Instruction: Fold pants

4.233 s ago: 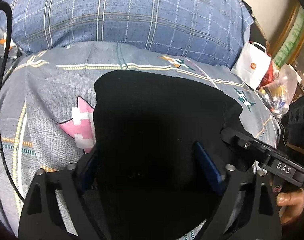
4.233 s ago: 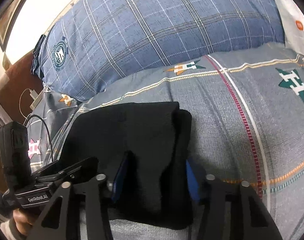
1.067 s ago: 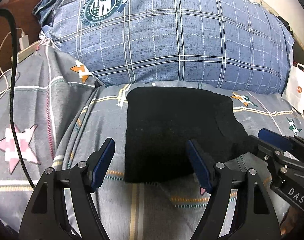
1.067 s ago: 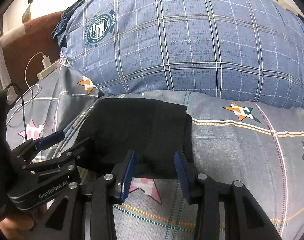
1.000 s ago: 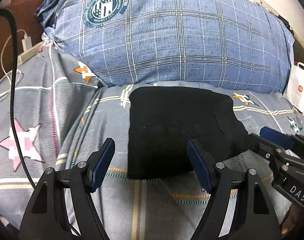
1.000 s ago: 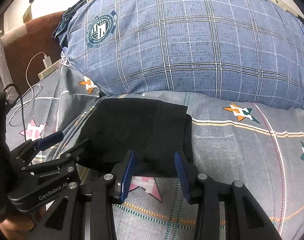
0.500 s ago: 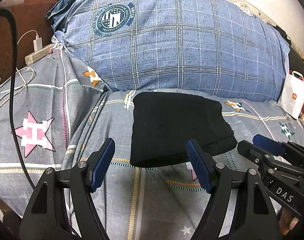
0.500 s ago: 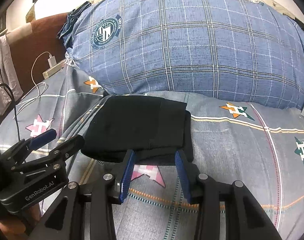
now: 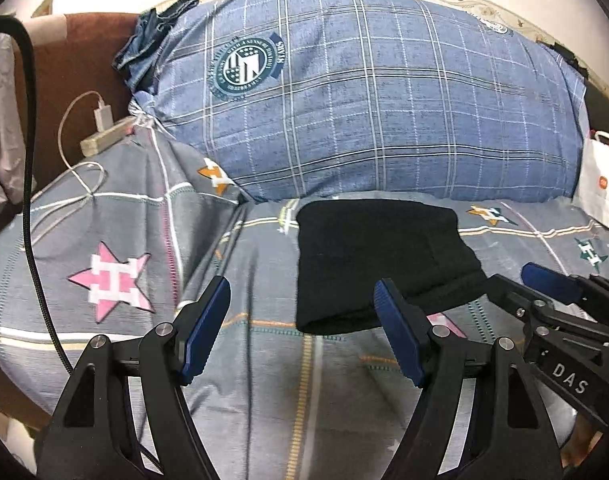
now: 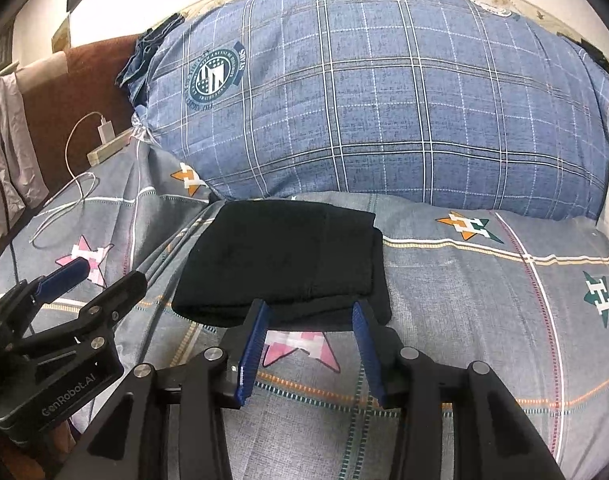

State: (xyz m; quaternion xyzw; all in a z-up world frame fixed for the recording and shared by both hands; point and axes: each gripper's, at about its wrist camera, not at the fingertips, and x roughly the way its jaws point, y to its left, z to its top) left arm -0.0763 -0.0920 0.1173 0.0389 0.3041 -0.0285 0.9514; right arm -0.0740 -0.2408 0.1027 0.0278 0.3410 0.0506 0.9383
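Note:
The black pants [image 9: 380, 260] lie folded into a compact rectangle on the grey patterned bedsheet [image 9: 124, 216], just in front of the big blue plaid pillow [image 9: 364, 96]. They also show in the right wrist view [image 10: 284, 264]. My left gripper [image 9: 304, 312] is open and empty, held back from the near left corner of the pants. My right gripper [image 10: 310, 326] is open and empty, just short of the pants' near edge. Each gripper shows in the other's view: the right one at the right [image 9: 544, 292], the left one at the left [image 10: 92, 280].
A white charger with its cable [image 9: 100, 116] and a power strip [image 9: 104, 140] lie at the left by the brown headboard [image 9: 76, 68]. A white paper bag [image 9: 600, 180] stands at the right. A black cable [image 9: 28, 184] hangs at the left.
Both grippers have let go of the pants and drawn back toward me. The pants now lie flat and farther away in both views.

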